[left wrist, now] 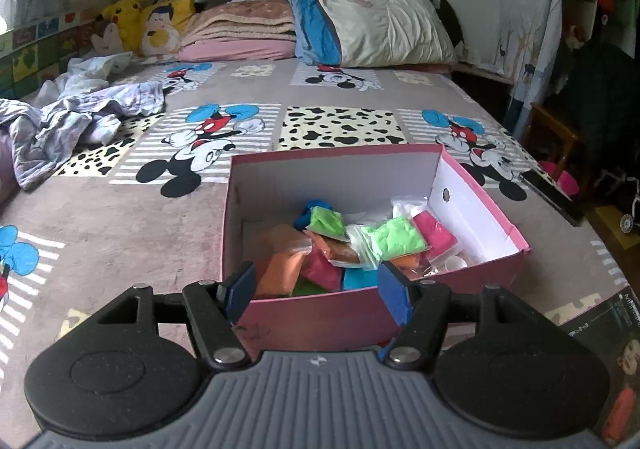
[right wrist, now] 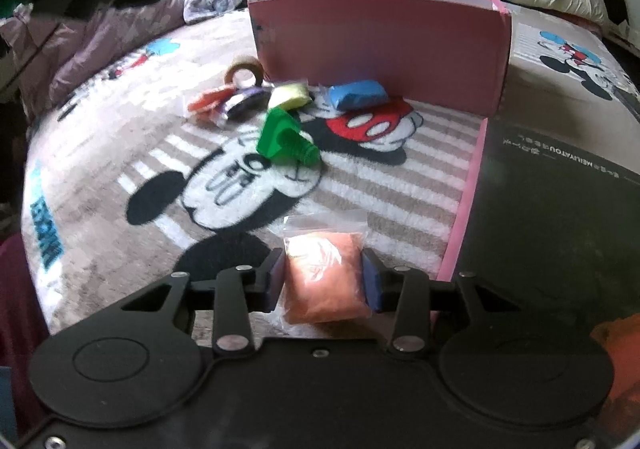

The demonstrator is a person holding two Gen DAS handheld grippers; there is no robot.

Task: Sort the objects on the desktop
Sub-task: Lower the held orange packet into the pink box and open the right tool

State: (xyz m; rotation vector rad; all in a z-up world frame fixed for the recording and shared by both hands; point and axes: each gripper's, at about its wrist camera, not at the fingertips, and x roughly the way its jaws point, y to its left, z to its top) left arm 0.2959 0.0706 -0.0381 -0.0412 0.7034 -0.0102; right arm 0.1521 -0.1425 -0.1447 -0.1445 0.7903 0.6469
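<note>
Clay packets are sitting in two places right now: a heap inside the pink box, and a scatter on the bedspread in front of that box's outer wall.

Right gripper is clamping an orange packet side to side, pads pressing into both flanks. The bag is bulging a little between them, so I'm reading the fill as soft and compressible. It's a clear zip bag, with the crinkled top flap sticking out forward of the fingers. Gripping across the fat middle makes sense; the flap alone would slip.

Left gripper is hanging with its jaws apart and nothing between them, straddling the near rim of the box and looking down into it. Probably steadying or waiting; can't tell which.

Box contents: orange, magenta, light green and blue packets lying loosely on each other, plus a small white tub near the right wall. The box is standing open-topped, so drops go in from above.

Lying loose on the bedspread: a blue packet just beside the box wall, a yellow packet, a green toy bolt, a tape roll, and a red and a dark piece near the tape. The frame is blurring there, so I can't say what those last two are.

A dark printed lid is lying flat to the right.
</note>
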